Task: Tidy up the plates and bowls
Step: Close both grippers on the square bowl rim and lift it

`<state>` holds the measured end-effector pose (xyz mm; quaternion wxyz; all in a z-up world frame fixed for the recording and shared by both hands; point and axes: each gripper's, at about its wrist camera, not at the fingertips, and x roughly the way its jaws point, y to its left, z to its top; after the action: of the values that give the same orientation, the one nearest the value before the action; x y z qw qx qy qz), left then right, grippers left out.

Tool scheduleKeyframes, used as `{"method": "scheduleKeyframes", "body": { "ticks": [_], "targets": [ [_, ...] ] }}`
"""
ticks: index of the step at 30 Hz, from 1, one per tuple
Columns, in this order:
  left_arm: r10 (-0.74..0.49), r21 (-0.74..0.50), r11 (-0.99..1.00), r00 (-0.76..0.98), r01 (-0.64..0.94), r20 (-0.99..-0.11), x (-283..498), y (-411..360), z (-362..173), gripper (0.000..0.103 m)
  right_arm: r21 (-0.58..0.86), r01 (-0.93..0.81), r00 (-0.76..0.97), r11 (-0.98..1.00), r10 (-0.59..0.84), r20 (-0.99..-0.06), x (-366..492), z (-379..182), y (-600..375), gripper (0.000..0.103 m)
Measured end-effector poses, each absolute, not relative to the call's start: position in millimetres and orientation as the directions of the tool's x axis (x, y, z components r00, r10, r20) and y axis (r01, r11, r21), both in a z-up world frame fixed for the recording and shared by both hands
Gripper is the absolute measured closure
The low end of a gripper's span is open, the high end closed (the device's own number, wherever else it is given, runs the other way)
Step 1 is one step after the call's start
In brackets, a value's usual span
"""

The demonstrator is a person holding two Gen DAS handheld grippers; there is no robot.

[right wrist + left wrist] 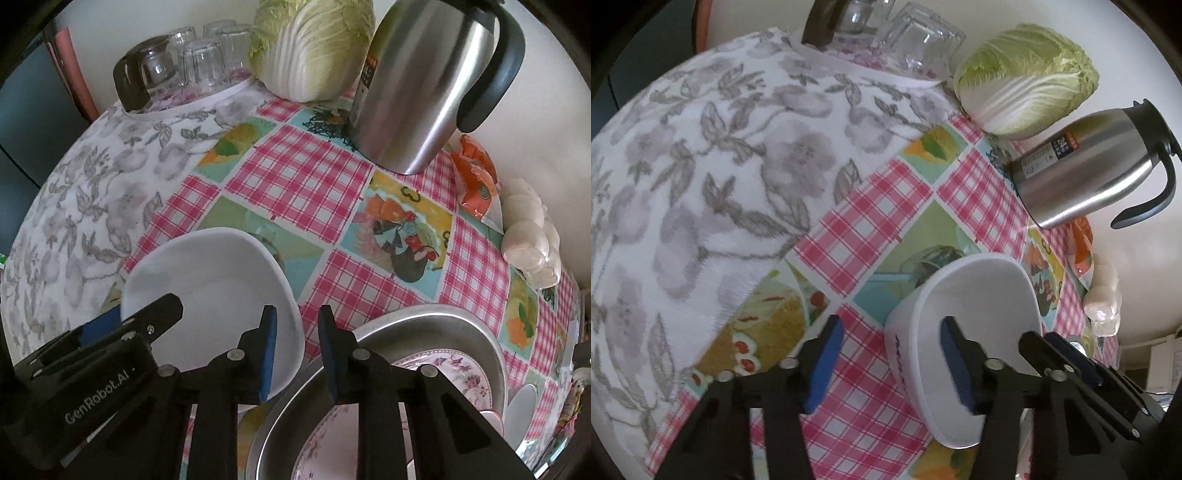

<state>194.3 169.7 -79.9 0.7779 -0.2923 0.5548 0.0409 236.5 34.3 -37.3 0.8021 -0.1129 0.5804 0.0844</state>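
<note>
Left wrist view first: the left gripper [891, 323] comes down over the near side of the white bowl [979, 295], and its two blue pads straddle the wall. One finger sits outside on the pink checked tablecloth [886, 206], the other inside the bowl. There is clear cloth showing between the outer pad and the bowl, so these tongs are released, not biting yet.

Over to the right wrist view, and the right gripper [297, 312] is on the opposite rim of the same bowl. One pad is inside against the wall, the other outside, with a thin strip of tablecloth visible between it and the rim. The gap is narrow, but the pads are not clamped on both sides, so this one is unclenched too.

The bowl stands upright and empty on the tablecloth, between the grey floral cloth [701, 166] and the metal basin [443, 325]. It is just beside the basin; whether they touch I cannot tell. Floral plates [454, 373] lie stacked inside that basin.

At the back, upturned glasses [207, 59] stand on a tray, with a napa cabbage [310, 48] and a steel jug [417, 92] beside them. An orange packet [476, 173] and a bag of white buns [528, 243] lie by the wall.
</note>
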Motion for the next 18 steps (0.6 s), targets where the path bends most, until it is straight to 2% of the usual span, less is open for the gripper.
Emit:
{"method": "scheduleKeyframes", "body": {
  "ticks": [4,11,12,13,18],
  "targets": [
    [-0.283,-0.418,0.819,0.357,-0.393,-0.89,197,167,-88,0.067,-0.08,-0.27,0.295,0.96,0.004,-0.956,239,-46,36,0.087],
    [-0.288,-0.418,0.808,0.341,-0.414,-0.895,196,169,-96,0.069,-0.07,-0.27,0.277,0.96,0.008,-0.961,243,-53,38,0.088],
    [-0.3,-0.431,0.802,0.346,-0.413,-0.889,195,170,-97,0.072,-0.071,-0.271,0.277,0.96,0.007,-0.961,242,-54,38,0.088],
    [-0.317,-0.45,0.793,0.353,-0.411,-0.88,194,171,-97,0.08,-0.072,-0.272,0.277,0.96,0.007,-0.961,242,-54,38,0.088],
    [-0.312,-0.443,0.802,0.353,-0.4,-0.882,194,169,-93,0.082,-0.063,-0.27,0.274,0.961,0.014,-0.961,240,-54,37,0.088]
  ]
}}
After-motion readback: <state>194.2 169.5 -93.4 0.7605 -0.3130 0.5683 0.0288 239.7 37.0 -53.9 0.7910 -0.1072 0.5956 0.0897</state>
